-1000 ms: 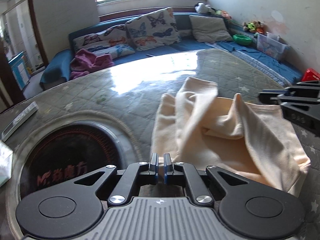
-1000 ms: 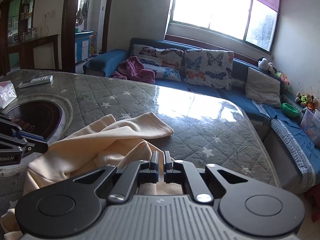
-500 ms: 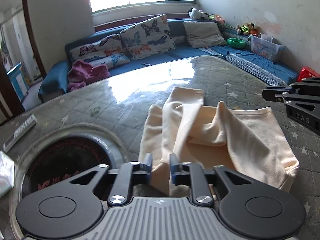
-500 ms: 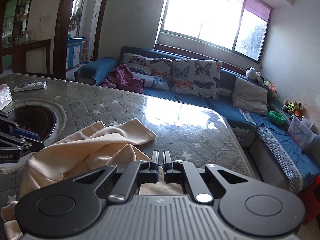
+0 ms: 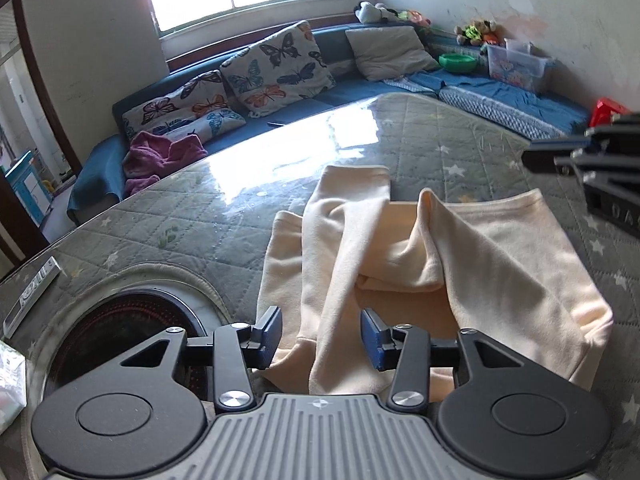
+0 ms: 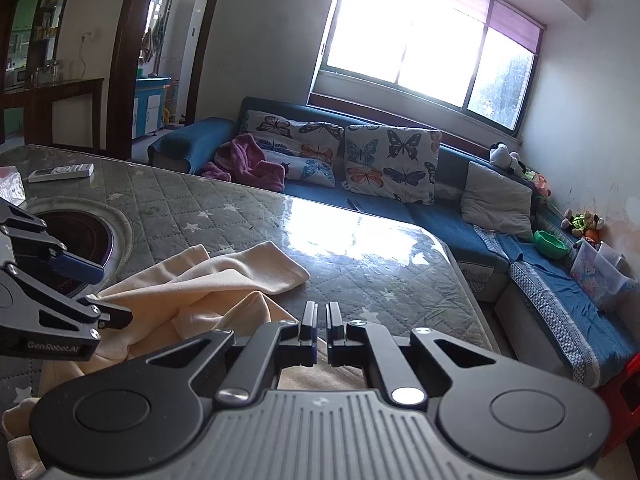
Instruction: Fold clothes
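Observation:
A cream garment [image 5: 500, 260] lies crumpled on the quilted grey table [image 5: 200, 220], one sleeve stretched toward the far edge and a fold standing up in the middle. My left gripper [image 5: 320, 336] hovers over its near edge; the jaws are opening, the cloth lies under the gap, and the blue pads [image 5: 370, 340] do not press on it. From the right wrist view that garment [image 6: 224, 280] sits to the left, with the left gripper [image 6: 100, 292] over it. My right gripper [image 6: 322, 316] is shut above the cloth's right side, with nothing seen between its fingers.
A round dark inset [image 5: 132, 320] is sunk into the table left of the garment. A remote [image 5: 32, 300] and a white packet [image 6: 10, 188] lie beyond it. Behind the table runs a blue sofa [image 6: 440, 220] with butterfly cushions [image 5: 280, 68] and a purple garment [image 5: 160, 156].
The left jaws have gone from shut to open. The left gripper has shifted along the garment's near edge, which now lies under its gap. The right gripper has stayed shut and nearly still.

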Demonstrator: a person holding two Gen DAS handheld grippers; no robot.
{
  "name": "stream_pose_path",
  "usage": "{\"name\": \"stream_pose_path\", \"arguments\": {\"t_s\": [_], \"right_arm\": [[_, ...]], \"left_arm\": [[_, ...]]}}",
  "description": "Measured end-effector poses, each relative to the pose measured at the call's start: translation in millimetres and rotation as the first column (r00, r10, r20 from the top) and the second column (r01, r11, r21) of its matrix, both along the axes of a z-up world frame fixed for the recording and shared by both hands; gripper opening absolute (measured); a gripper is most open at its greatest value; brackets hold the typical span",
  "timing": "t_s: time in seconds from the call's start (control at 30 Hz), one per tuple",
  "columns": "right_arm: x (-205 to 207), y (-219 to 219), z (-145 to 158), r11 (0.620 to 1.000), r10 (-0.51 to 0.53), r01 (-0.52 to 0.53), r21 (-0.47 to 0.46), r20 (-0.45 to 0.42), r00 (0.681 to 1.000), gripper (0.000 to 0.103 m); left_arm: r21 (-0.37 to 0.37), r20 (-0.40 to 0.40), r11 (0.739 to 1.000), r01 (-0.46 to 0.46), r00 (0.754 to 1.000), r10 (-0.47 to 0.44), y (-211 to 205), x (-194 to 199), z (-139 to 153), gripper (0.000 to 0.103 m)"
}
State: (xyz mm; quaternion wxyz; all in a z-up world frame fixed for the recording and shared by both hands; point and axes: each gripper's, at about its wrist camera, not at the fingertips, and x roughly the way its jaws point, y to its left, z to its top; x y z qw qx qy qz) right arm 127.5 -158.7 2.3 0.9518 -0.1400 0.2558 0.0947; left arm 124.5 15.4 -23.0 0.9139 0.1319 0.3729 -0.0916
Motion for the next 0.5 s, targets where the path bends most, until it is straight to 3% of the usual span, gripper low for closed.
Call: {"name": "stream_pose_path", "arguments": {"t_s": [0.1,0.13,0.5], "right_arm": [[-1.2,-1.1,0.7,1.000,-0.002,0.002,0.000,0.004,1.000,0.004],[-2.2,-1.9,1.4,1.000,-0.004,0.004,0.002,0.006,1.000,0.004],[-20.4,-20.5,7.0,0.999,-0.043,0.044,-0.011,0.039,0.998,0.004]], "left_arm": [[0.016,-0.009,1.000,0.002,1.000,-0.002,1.7,0.1,-5.2,0.012],[0.011,-0.010,1.000,-0.003,1.000,0.003,3.9,-0.1,-5.5,0.009],[-0.081,0.035,0.991,-0.104,0.994,0.107,47.2,-26.9,15.2,0.000]]}}
